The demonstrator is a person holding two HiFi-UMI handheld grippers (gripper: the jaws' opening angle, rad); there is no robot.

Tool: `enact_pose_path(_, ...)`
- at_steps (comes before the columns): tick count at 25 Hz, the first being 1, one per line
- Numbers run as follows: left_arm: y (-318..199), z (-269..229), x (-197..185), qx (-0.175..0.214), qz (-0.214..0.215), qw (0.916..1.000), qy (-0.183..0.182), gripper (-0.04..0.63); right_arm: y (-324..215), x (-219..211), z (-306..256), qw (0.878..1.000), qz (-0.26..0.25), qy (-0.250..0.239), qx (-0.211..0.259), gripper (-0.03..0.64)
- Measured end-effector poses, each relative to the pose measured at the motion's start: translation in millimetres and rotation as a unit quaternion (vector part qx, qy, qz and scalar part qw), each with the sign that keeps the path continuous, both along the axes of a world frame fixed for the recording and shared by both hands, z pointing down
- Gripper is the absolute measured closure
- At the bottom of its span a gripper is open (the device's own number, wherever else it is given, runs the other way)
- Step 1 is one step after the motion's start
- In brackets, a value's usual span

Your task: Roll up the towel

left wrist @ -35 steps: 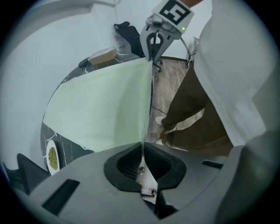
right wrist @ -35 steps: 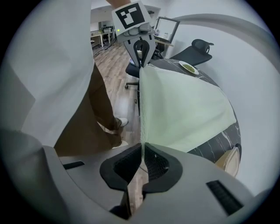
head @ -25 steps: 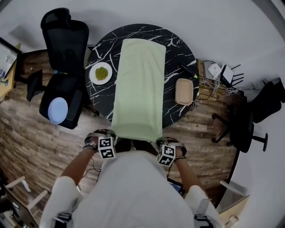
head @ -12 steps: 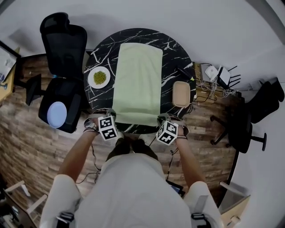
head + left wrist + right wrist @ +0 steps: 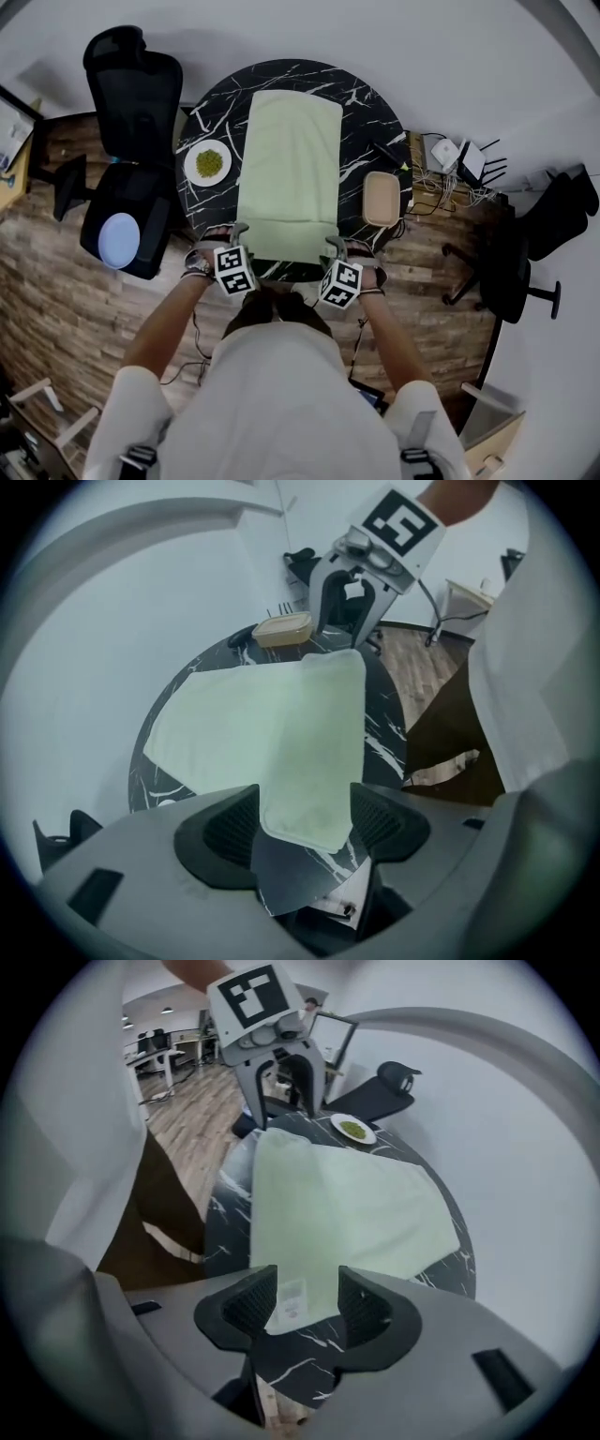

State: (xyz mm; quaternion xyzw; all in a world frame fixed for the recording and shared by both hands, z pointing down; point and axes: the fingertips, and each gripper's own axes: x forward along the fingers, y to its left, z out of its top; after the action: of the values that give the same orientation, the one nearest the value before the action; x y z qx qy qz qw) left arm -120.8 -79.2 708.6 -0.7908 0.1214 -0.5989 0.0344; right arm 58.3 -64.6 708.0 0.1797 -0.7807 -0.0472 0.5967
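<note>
Towel (image 5: pixel 289 169), pale green: flat on worktop (image 5: pixel 375 103) from 12 to 6 o'clock, near end no longer overhanging; left claw (image 5: pixel 305 819) and right claw (image 5: pixel 307 1305), jaws just opened, straddle its 6 o'clock corners unpinched; rolling likely next.

Your left gripper (image 5: pixel 305 822) has just opened its jaws astride the towel (image 5: pixel 267 728) corner, apparently not touching it, with the tan box (image 5: pixel 281 628) at twelve o'clock.

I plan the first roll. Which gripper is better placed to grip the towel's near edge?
Right, slightly. The jaws of the left gripper and right gripper have just been opening, each astride a near corner of the towel; the right's stand narrower, nearer a grip.
</note>
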Motion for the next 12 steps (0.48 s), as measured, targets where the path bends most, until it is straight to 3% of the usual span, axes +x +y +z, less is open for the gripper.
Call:
enact_pose_path(3, 25, 14, 11, -0.021, 0.044, 0.9987, -0.012, 0.299, 27, -25, 14, 0.998, -0.054, 0.01, -0.032, 0.44)
enact_pose_path(5, 38, 25, 14, -0.033, 0.064, 0.9971, -0.025, 0.347, 37, -33, 26, 0.996, -0.071, 0.018, -0.048, 0.447)
enact_pose_path(6, 42, 31, 14, -0.037, 0.068, 0.9966, -0.031, 0.38, 40, -33, 33, 0.995, -0.075, 0.026, -0.053, 0.456)
enact_pose_path(12, 48, 50, 10, -0.026, 0.046, 0.9977, -0.042, 0.41, 46, -18, 59, 0.993, -0.067, 0.061, -0.072, 0.463)
